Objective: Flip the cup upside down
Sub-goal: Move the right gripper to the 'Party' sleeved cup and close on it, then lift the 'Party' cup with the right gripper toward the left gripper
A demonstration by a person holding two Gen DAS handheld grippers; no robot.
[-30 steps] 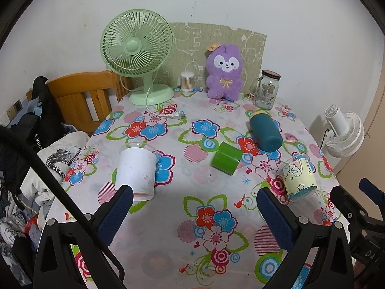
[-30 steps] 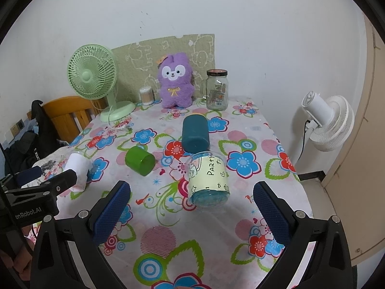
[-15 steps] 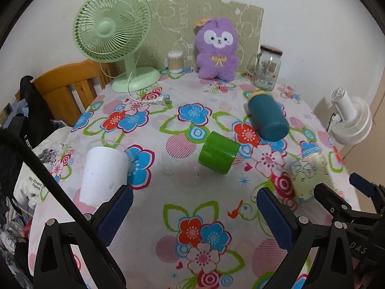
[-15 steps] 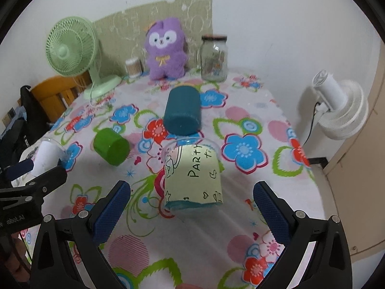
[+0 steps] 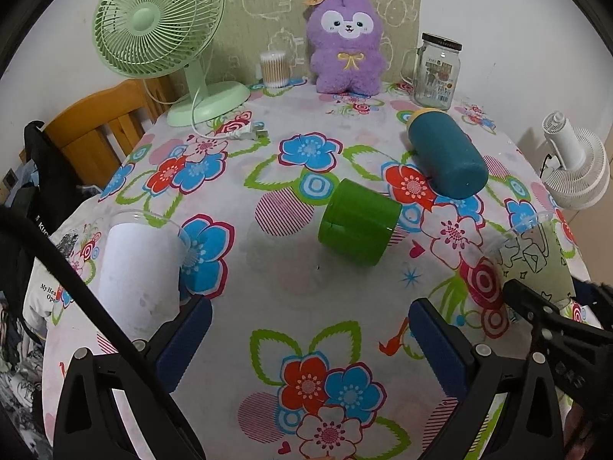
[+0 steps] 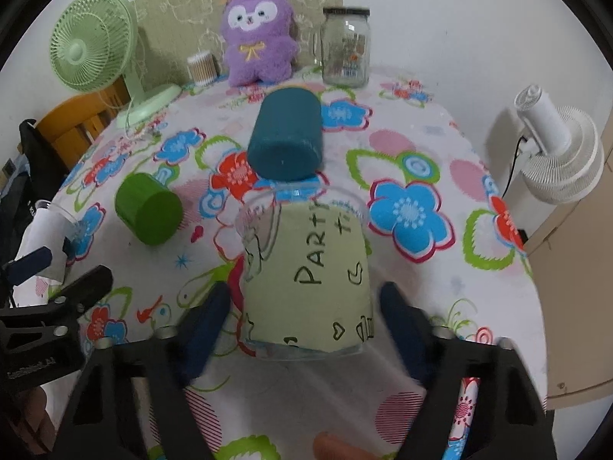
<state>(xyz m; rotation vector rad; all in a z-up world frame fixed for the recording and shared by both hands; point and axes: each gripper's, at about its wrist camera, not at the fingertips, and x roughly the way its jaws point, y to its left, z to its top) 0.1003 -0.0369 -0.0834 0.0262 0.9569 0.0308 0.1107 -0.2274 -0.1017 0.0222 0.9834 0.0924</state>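
Both grippers have come closer to the cups than a second ago. On the left, the white cup (image 5: 140,268) now sits just outside the left gripper (image 5: 310,329), beside its left finger, and that gripper is spread wide with nothing in it. In the middle lie the green cup (image 5: 358,226) and the teal bottle (image 5: 446,153), both on their sides. On the right, the "Party" cup (image 6: 306,280) stands between the fingers of the right gripper (image 6: 306,314), which is spread and does not seem to touch it yet. It should probably squeeze gently around the cup's middle, lift it off the flowered tablecloth (image 5: 299,306), then turn it over slowly.
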